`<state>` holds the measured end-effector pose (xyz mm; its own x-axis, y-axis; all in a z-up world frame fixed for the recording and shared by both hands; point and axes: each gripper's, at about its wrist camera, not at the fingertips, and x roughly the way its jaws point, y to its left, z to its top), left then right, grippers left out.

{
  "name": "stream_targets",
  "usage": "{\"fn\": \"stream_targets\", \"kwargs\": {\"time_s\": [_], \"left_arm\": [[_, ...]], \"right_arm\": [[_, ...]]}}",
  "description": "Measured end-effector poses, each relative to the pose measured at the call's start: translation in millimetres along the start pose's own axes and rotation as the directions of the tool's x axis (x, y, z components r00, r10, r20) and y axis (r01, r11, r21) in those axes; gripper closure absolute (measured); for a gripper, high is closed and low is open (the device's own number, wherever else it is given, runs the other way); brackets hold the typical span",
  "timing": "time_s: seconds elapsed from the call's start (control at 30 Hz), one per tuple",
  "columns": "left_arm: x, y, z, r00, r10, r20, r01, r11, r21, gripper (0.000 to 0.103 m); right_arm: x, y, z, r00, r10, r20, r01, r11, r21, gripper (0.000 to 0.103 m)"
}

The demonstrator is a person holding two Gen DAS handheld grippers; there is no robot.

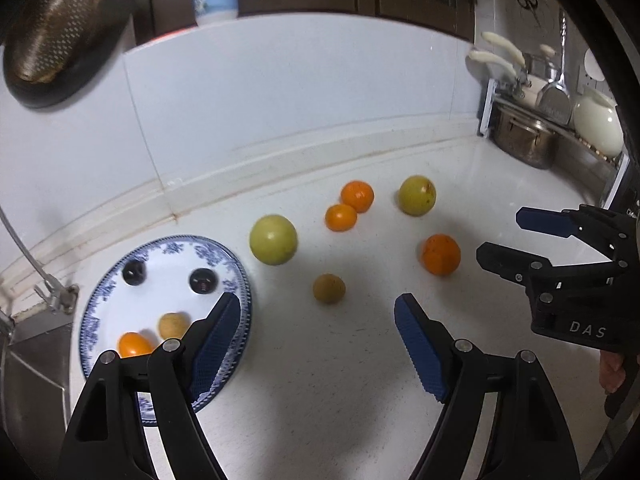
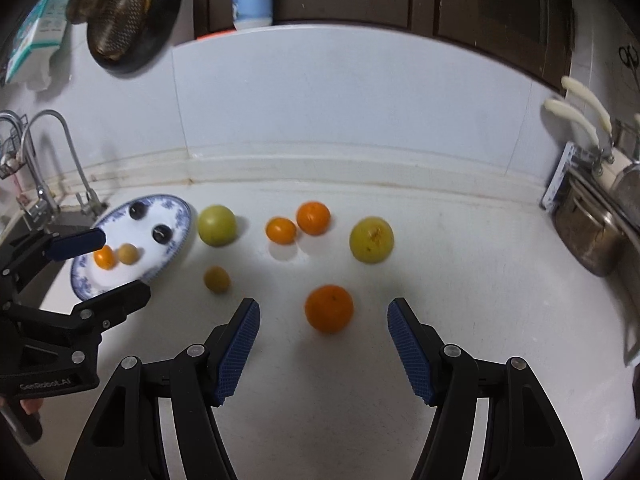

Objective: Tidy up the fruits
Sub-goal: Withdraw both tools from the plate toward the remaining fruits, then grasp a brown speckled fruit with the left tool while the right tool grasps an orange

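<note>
both tongs are spread wide and hold nothing. the right tongs (image 2: 323,340) hover low over the tabletop (image 2: 460,280) with the big orange (image 2: 329,309) lying straight ahead, just past the fingertips and centred in the gap between them; it is round, so no axis matters, only a short push forward before closing. the left tongs (image 1: 318,332) sit at the near edge of the plate (image 1: 236,264), which lies at the left by the sink and already carries two dark fruits, a small orange one and a small tan one. ahead of the left tongs is the small brown fruit (image 1: 329,288), with a green fruit (image 1: 273,239) further off beside the plate. two small oranges (image 2: 298,222) and a second green fruit (image 2: 371,239) lie far back. the right tongs are plainly nearer the big orange, which then has to travel left to the plate.
</note>
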<state>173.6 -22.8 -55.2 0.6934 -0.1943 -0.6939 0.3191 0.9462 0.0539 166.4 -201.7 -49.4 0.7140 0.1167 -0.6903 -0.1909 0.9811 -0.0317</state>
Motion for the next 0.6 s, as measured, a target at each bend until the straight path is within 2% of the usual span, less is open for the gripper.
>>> {"fn": "stream_targets", "kwargs": {"time_s": [0.33, 0.6], "left_arm": [[46, 0, 7, 0.997, -0.037, -0.071, 0.035, 0.999, -0.029, 0.025], [77, -1, 10, 0.992, -0.040, -0.121, 0.035, 0.998, -0.043, 0.038]], "right_arm": [[34, -10, -7, 0.997, 0.023, -0.068, -0.022, 0.999, 0.025, 0.036], [60, -12, -9, 0.991, 0.051, -0.123, -0.046, 0.998, 0.048, 0.036]]}}
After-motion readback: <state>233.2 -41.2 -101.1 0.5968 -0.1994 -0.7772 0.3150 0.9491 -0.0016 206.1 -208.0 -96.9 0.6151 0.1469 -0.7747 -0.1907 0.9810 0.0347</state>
